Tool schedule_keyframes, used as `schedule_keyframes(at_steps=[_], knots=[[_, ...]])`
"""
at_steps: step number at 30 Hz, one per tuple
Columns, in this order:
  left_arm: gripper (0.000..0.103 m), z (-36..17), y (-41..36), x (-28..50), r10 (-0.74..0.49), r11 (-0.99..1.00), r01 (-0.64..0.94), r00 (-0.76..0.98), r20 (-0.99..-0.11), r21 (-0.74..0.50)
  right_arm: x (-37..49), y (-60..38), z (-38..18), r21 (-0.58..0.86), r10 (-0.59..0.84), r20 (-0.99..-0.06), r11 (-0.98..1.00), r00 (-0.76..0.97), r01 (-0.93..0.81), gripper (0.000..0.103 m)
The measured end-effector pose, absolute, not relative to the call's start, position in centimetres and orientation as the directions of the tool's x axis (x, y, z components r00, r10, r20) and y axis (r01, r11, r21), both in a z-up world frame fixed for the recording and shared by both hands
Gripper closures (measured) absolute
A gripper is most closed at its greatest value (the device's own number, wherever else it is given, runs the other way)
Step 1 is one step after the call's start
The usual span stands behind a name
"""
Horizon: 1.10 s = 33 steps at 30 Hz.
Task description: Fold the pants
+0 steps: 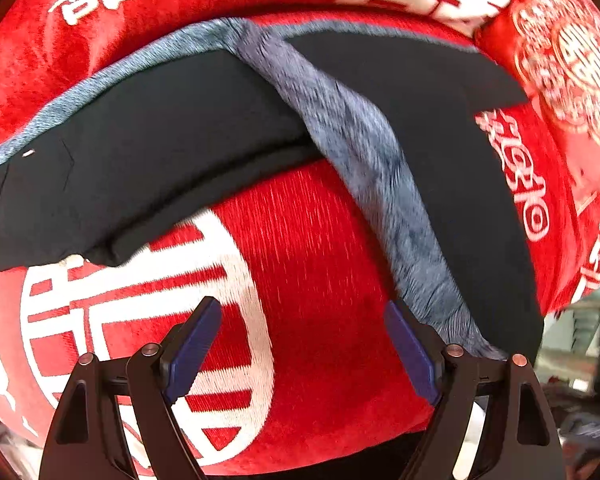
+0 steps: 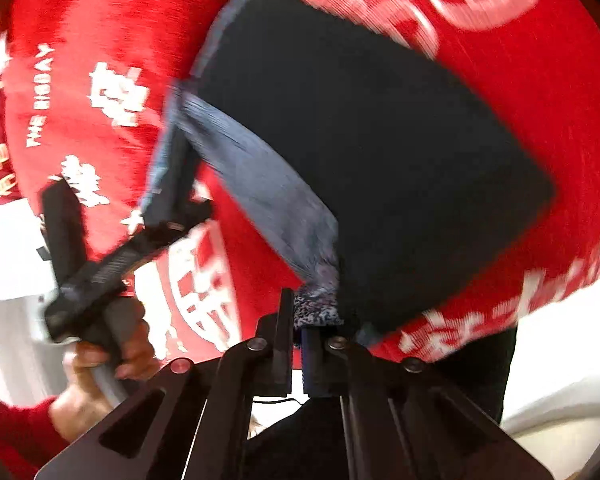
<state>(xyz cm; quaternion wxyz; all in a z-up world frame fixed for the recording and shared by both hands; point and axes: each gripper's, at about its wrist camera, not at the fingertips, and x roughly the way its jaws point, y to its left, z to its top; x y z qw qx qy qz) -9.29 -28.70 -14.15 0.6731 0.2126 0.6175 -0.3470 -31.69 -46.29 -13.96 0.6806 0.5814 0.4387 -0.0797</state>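
Done: black pants (image 1: 148, 148) lie spread on the red blanket (image 1: 320, 248), grey fleece lining (image 1: 364, 168) turned out.
Left: every fold.
Left tongs (image 1: 304, 344): spread, empty, beside the lining.
Right tongs (image 2: 298, 336): pinching the lining's edge.

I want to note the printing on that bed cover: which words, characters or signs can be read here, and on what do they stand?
"THE BIGDAY": small white letters running vertically on the red plush blanket, right wrist view.
Large white Chinese-style characters and round emblems, same blanket: too cropped, distorted or blurred to read.
Black pants with grey fleecy lining: only a tiny pale tag, nothing legible.
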Motion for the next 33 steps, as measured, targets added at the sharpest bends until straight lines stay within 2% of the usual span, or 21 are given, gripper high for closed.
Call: schedule_keyframes(at_steps=[6, 12, 19, 24, 26, 27, 28, 29, 33], knots=[[0.018, -11.7, -30.5, -7.2, -0.211, 0.728, 0.675, 0.058, -0.976, -0.118, -27.3, -56.2, -6.8, 0.769, 0.384, -0.635, 0.387, 0.670, 0.508, 0.100], [0.018, -10.3, -32.8, -4.2, -0.204, 0.799, 0.593, 0.116, -0.972, -0.097, -21.8, -67.5, -4.2, 0.716, 0.318, -0.675, 0.500, 0.666, 0.487, 0.100], [0.018, -10.9, -37.1, -1.4, -0.177, 0.840, 0.540, 0.186, -0.966, -0.050, -15.4, -77.3, -8.3, 0.501, 0.184, -0.837, 0.636, 0.515, 0.587, 0.097], [0.018, -13.6, -40.7, 1.0, -0.132, 0.855, 0.518, 0.217, -0.967, -0.001, -14.0, -80.3, -12.0, 0.416, 0.135, -0.892, 0.619, 0.432, 0.666, 0.096], [0.018, -14.6, -41.8, 1.8, -0.112, 0.853, 0.521, 0.218, -0.970, 0.018, -14.0, -80.5, -12.9, 0.380, 0.124, -0.911, 0.620, 0.394, 0.686, 0.084], [0.018, -15.0, -42.2, 2.1, -0.103, 0.852, 0.523, 0.217, -0.971, 0.027, -14.0, -80.5, -12.9, 0.375, 0.120, -0.913, 0.623, 0.390, 0.686, 0.060], [0.018, -15.2, -42.5, 2.4, -0.098, 0.850, 0.525, 0.213, -0.972, 0.029, -14.2, -80.3, -12.6, 0.375, 0.110, -0.910, 0.629, 0.400, 0.681, 0.029], [0.018, -15.4, -42.8, 2.6, -0.097, 0.848, 0.529, 0.210, -0.973, 0.030, -14.5, -80.0, -11.9, 0.374, 0.091, -0.905, 0.637, 0.417, 0.674, 0.021], [0.018, -15.7, -44.1, 2.8, -0.080, 0.834, 0.549, 0.217, -0.973, 0.054, -15.8, -78.1, -9.6, 0.298, 0.014, -0.917, 0.686, 0.398, 0.663, 0.021]])
